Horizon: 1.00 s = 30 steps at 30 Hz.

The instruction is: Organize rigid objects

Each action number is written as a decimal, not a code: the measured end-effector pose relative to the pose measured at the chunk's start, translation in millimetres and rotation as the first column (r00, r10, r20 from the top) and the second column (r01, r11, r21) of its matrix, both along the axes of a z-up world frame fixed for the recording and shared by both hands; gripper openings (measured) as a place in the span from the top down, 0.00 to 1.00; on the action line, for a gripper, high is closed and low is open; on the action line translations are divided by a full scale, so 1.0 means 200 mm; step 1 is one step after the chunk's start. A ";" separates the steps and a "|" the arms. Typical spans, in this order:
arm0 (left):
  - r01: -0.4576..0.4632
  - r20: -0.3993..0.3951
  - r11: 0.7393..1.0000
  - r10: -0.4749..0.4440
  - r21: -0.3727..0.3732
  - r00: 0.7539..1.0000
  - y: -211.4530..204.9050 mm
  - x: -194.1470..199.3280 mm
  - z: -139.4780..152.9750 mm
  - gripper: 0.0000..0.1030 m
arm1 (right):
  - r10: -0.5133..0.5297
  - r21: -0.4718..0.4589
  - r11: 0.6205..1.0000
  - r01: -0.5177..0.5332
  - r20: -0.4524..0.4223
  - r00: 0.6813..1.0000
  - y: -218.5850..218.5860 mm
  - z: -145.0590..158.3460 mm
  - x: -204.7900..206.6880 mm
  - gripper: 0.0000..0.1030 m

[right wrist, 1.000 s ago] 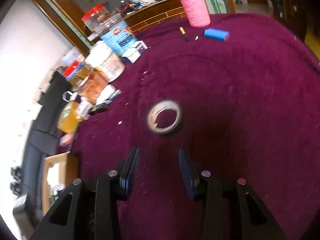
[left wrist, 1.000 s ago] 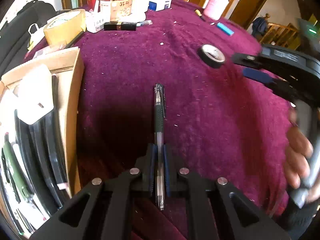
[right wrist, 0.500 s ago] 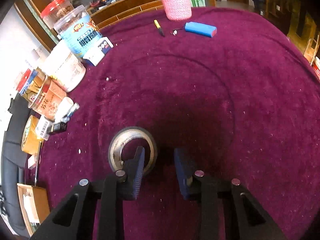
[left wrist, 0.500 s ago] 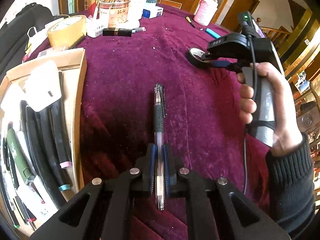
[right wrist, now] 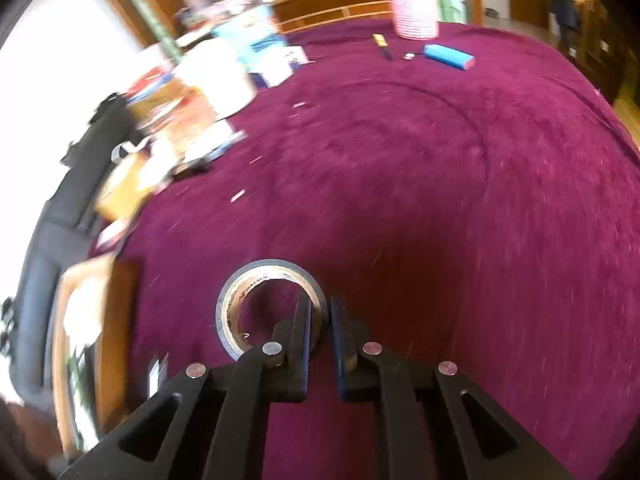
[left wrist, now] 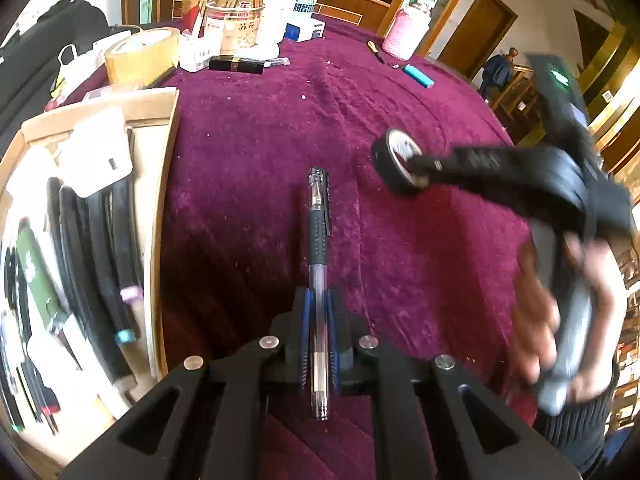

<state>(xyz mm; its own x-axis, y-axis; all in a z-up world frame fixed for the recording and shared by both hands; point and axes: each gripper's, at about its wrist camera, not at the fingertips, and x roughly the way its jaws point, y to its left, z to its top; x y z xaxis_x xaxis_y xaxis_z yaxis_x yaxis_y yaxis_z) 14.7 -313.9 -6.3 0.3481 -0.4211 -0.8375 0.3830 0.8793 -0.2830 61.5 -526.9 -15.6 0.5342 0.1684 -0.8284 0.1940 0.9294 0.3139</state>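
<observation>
My left gripper (left wrist: 319,320) is shut on a black and clear pen (left wrist: 319,232), which points forward above the purple cloth. My right gripper (right wrist: 320,316) is shut on the rim of a black tape roll (right wrist: 248,280), one finger inside its hole and one outside. In the left wrist view the same tape roll (left wrist: 394,164) hangs lifted off the cloth on the right gripper (left wrist: 418,166), to the right of the pen. A cardboard box (left wrist: 160,184) with cables, a white charger and other items lies at the left.
Jars, cartons and a brown tape roll (left wrist: 140,54) crowd the far left of the table. A black lipstick case (left wrist: 236,65), a pink bottle (left wrist: 404,36), a blue cylinder (right wrist: 448,56) and a small screwdriver (right wrist: 382,46) lie at the far side.
My right gripper has shut on the tape roll's rim and lifted it, moving left toward the box. My left gripper still holds the pen, almost unmoved.
</observation>
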 end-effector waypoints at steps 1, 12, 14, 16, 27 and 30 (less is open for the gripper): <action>-0.005 0.004 1.000 0.005 0.000 1.000 0.01 -0.02 0.01 0.92 | 0.012 0.003 1.000 -0.012 0.009 1.000 0.02 0.01 -0.04 0.91; -0.164 0.065 0.981 0.171 -0.101 0.983 0.55 -0.24 0.26 0.92 | 0.259 0.066 0.960 -0.271 0.147 0.954 0.56 0.19 -0.44 0.90; -0.213 0.075 0.973 0.220 -0.088 0.973 0.67 -0.25 0.27 0.92 | 0.308 0.066 0.945 -0.321 0.156 0.938 0.69 0.20 -0.42 0.90; -0.263 0.064 0.961 0.269 -0.082 0.961 0.78 -0.24 0.25 0.92 | 0.344 0.062 0.932 -0.356 0.153 0.927 0.80 0.20 -0.37 0.90; -0.376 -0.037 0.923 0.375 -0.077 0.926 1.00 -0.14 0.03 0.92 | 0.425 -0.021 0.905 -0.424 0.072 0.902 1.15 0.07 -0.08 0.88; -0.361 0.001 0.931 0.361 -0.047 0.932 0.97 -0.15 0.03 0.77 | 0.411 -0.032 0.912 -0.410 0.066 0.909 1.15 0.05 -0.07 0.85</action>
<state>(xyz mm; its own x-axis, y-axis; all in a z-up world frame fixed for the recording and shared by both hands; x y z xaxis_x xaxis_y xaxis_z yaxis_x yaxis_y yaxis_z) -15.7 -120.1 -1.2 0.4911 -0.3030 -0.8167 0.0448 0.9451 -0.3237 48.4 -296.5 -5.1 0.4770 0.3715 -0.7965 -0.2275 0.9276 0.2964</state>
